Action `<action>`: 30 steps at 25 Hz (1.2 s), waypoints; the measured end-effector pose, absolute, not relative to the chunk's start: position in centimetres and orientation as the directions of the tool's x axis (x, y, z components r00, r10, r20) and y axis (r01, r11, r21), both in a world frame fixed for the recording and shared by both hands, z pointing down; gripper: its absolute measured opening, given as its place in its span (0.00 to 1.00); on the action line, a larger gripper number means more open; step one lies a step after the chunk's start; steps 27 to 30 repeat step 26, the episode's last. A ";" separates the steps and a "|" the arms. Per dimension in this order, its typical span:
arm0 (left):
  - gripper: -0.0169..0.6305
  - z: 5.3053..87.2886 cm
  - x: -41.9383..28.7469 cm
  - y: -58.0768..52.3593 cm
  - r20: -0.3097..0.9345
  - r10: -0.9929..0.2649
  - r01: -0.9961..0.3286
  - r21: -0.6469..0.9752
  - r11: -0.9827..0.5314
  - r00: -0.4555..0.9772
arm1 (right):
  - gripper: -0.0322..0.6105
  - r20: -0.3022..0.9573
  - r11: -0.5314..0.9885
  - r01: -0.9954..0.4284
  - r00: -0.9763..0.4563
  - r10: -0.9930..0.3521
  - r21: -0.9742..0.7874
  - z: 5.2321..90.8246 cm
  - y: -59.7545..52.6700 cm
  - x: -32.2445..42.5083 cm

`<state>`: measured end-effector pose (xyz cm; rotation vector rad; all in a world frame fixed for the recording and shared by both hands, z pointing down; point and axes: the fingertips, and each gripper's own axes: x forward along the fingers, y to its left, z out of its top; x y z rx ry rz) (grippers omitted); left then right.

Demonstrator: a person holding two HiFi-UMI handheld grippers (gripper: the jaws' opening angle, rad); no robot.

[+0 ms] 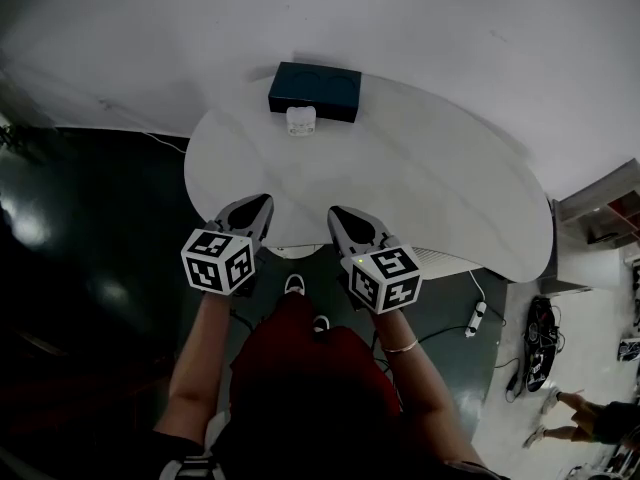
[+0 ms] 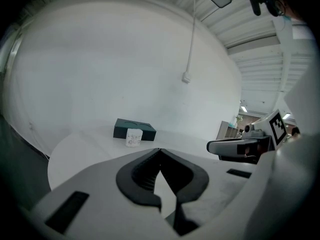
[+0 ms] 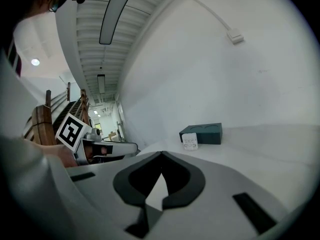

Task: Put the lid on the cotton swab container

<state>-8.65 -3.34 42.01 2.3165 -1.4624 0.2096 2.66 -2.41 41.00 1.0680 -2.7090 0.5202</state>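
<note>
Item, cotton swab container (image 1: 301,120): a small white, boxy tub with rounded corners and faint grey print on its front face; it is standing upright.
Lid: the tub is showing too small to tell whether a lid is sitting on it, and no separate lid is showing on the table.
Location: it is resting at the far side of the white table (image 1: 430,188), just in front of the dark box (image 1: 315,90) and seemingly touching the box's front wall, left of that wall's middle in the head view.
Dark box: a low, flat, dark teal carton with two faint round outlines on its top; it is lying at the table's far edge against the white wall.
Left gripper (image 1: 262,204): it is hovering over the near edge of the table, well apart from the tub; its jaws are meeting at the tips and are gripping nothing.
Right gripper (image 1: 336,212): it is hovering beside the left one at the same near edge; its jaws are likewise pressing together at the tips, with nothing between them.
Sightline: both gripper views are looking across bare tabletop toward the tub (image 2: 133,137) (image 3: 189,141).
Operator: the person's forearms are reaching forward from below, one behind each marker cube.
</note>
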 end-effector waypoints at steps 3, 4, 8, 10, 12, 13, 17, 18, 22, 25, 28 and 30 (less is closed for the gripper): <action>0.06 41.6 -7.9 -2.3 0.328 -0.837 -0.897 0.222 -0.382 0.438 | 0.07 0.292 0.678 -0.693 -0.720 -0.630 -0.246 40.9 -1.5 3.4; 0.06 41.4 -7.6 -2.0 0.327 -0.840 -0.899 0.215 -0.381 0.434 | 0.07 0.293 0.676 -0.695 -0.718 -0.631 -0.245 41.0 -1.2 3.6; 0.06 41.0 -6.9 -0.7 0.315 -0.851 -0.906 0.201 -0.373 0.420 | 0.07 0.295 0.669 -0.705 -0.707 -0.643 -0.234 41.2 -0.2 4.2; 0.06 40.9 -6.8 -0.2 0.311 -0.855 -0.908 0.199 -0.368 0.415 | 0.07 0.294 0.665 -0.712 -0.701 -0.650 -0.226 41.2 0.1 4.4; 0.06 40.8 -6.6 0.2 0.307 -0.861 -0.912 0.193 -0.361 0.406 | 0.07 0.288 0.663 -0.714 -0.699 -0.654 -0.227 41.0 0.3 4.6; 0.06 40.6 -6.6 0.5 0.305 -0.864 -0.915 0.189 -0.358 0.401 | 0.07 0.284 0.662 -0.713 -0.700 -0.655 -0.229 40.9 0.4 4.7; 0.06 40.4 -6.6 1.4 0.298 -0.872 -0.920 0.182 -0.347 0.388 | 0.07 0.277 0.664 -0.712 -0.702 -0.656 -0.230 40.7 0.9 4.8; 0.06 40.4 -6.6 1.5 0.300 -0.873 -0.921 0.181 -0.344 0.385 | 0.07 0.277 0.663 -0.712 -0.701 -0.657 -0.231 40.7 1.0 4.8; 0.06 40.5 -6.7 2.4 0.306 -0.875 -0.926 0.173 -0.336 0.374 | 0.07 0.278 0.659 -0.716 -0.698 -0.660 -0.231 40.8 1.6 4.8; 0.06 40.6 -6.9 2.7 0.306 -0.877 -0.927 0.175 -0.332 0.371 | 0.07 0.278 0.658 -0.717 -0.696 -0.662 -0.230 41.0 1.9 4.8; 0.06 40.7 -7.0 2.9 0.306 -0.877 -0.927 0.176 -0.331 0.371 | 0.07 0.278 0.658 -0.717 -0.696 -0.662 -0.230 41.1 2.0 4.7; 0.06 40.7 -7.0 2.9 0.306 -0.877 -0.927 0.176 -0.331 0.371 | 0.07 0.278 0.658 -0.717 -0.696 -0.662 -0.230 41.1 2.0 4.7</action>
